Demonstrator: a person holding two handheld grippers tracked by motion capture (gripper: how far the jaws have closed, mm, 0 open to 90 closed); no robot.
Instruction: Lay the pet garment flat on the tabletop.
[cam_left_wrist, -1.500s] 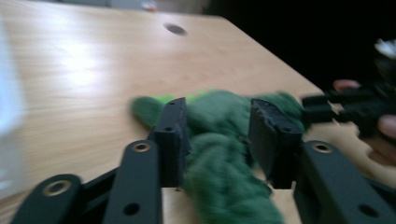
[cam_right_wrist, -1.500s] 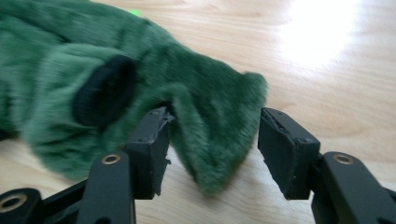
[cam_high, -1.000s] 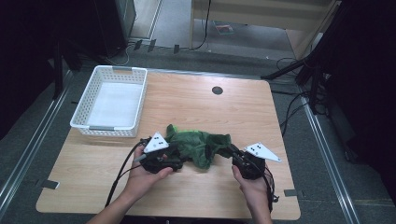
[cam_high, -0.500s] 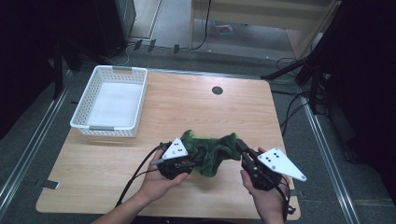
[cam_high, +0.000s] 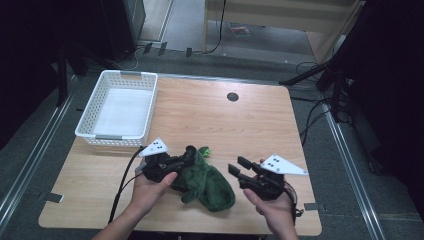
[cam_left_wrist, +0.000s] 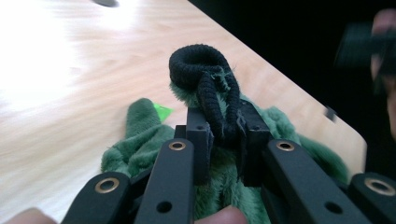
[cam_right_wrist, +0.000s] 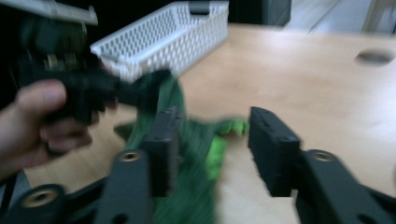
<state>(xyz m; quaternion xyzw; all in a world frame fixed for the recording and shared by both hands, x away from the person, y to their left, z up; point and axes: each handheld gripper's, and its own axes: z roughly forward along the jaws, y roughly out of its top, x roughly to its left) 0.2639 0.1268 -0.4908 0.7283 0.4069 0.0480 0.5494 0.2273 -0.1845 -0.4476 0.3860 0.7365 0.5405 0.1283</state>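
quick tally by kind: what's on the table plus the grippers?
Green fleece garment: 1
White basket: 1
Grippers: 2, the left gripper shut on the garment's black cuff, the right gripper open
Total: 4

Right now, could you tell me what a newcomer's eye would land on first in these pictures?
The green garment, bunched at the near edge of the table, stands out first; the left gripper is shut on its black cuff. Just right of it, the right gripper has just been opening, with nothing between its jaws. A white basket sits at the far left.
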